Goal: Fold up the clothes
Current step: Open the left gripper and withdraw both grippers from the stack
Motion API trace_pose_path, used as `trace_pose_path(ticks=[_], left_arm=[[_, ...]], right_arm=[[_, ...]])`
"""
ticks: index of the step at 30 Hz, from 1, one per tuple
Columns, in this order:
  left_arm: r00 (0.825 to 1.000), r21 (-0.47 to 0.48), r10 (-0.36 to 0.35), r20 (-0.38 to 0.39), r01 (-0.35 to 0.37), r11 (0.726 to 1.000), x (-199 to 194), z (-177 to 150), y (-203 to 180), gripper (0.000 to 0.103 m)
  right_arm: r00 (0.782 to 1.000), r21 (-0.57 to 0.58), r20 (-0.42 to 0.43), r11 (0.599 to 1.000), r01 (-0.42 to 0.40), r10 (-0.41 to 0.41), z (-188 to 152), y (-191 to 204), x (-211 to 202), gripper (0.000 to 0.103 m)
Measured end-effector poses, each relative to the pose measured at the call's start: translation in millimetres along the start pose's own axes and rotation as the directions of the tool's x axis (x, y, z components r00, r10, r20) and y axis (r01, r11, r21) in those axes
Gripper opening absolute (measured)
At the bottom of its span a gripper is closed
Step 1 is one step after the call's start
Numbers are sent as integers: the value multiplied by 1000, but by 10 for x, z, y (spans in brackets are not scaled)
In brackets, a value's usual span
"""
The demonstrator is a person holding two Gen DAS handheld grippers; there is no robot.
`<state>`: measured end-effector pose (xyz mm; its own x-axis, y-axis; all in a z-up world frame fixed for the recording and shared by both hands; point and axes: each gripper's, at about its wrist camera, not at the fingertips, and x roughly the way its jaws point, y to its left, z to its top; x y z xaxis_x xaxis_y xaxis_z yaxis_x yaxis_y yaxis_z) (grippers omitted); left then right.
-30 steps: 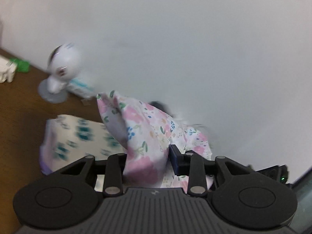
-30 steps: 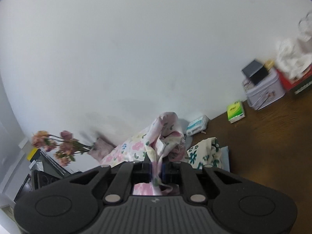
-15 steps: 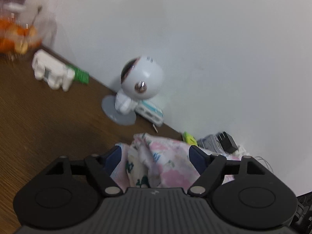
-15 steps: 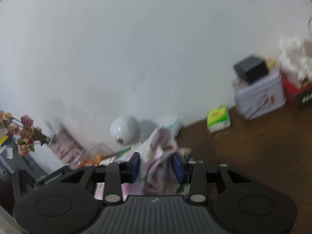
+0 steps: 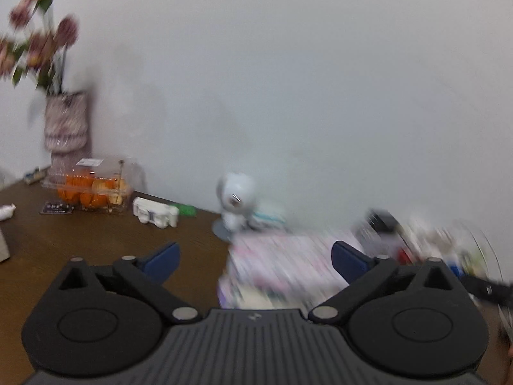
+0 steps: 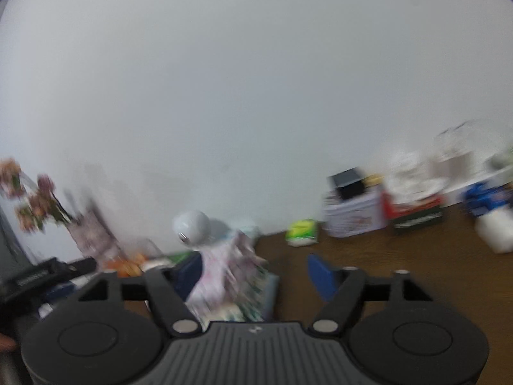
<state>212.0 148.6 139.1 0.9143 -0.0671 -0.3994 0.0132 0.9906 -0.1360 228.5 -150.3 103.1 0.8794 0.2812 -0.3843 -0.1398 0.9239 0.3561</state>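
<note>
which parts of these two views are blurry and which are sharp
Left wrist view: the left gripper is sharp, the floral garment and the clutter at right are streaked, the orange box only soft. Right wrist view: the right gripper is sharp, the garment and flowers smeared. Both bend at the edges, fisheye style.

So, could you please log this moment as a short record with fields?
surface: brown wooden table
garment: floral garment lying on the table, blurred
left gripper: open, fingers have just been opening, nothing gripped
right gripper: open, fingers have just been opening, cloth between them but not pinched
behind garment: white round camera
</note>
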Motion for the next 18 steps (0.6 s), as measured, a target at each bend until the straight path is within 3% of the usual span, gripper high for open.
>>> trace_pose_path(ticks=[3,6,9,12,14,18], left_arm=[[996,102,-50,-78,58,993,-465,-502,-366,103],[982,145,-75,-173,100,984,-861,-1101,-676,103],[965,169,-50,-256,95,981,-1135,-1618,-937,103],[952,211,9,-307,59,976,-1269,-1989,-1123,103],[954,241,34,-296,40,970,-1314,-2112,-1198,103],[968,296,68,-240,7,955,-1363,-2260,-1326,103]], right_arm=[[995,-90,-63,993,73,-79,-387,57,-603,88],[973,-228,-172,967,115,-156,-958,79,-1058,92],[944,-316,-224,934,166,-244,-1488,3,-1423,92],[924,-282,-283,943,178,-259,-1872,-160,-1690,92],[920,-264,-298,948,179,-256,-2027,-245,-1822,94],[932,-307,-230,930,204,-280,-2127,-255,-1908,96]])
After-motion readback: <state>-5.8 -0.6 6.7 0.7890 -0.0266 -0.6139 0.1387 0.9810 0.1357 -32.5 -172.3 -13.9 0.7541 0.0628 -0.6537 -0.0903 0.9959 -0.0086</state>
